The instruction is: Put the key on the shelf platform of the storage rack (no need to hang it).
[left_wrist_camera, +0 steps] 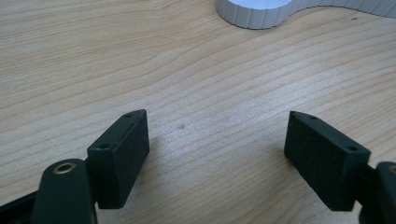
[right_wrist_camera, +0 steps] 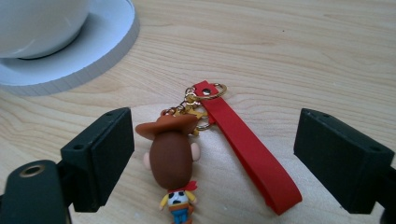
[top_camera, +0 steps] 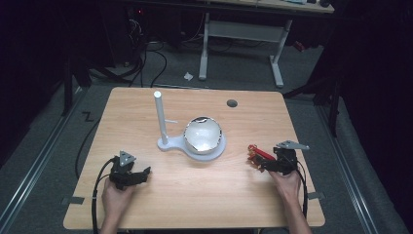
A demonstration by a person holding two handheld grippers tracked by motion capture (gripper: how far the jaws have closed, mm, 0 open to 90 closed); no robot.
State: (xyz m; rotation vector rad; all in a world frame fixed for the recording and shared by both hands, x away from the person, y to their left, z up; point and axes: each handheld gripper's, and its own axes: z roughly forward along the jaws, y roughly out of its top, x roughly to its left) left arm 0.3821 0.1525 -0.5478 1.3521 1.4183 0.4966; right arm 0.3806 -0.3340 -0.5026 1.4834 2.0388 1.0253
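Centrally between the parted jaws of the right tongs: cowboy keychain flat on the table, hat end toward frame top, feet toward bottom edge. Red strap alongside, long axis slanting from gold ring at upper centre down to lower right. Nothing gripped. Left tongs likewise released, over bare wood, well apart at lower left of high view. White stand with bowl mid-frame. Right hand nearer, evidently.

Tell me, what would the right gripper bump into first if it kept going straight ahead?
Probably the cowboy keychain with its red strap, lying between the open right gripper's jaws. Beyond lies the white stand.
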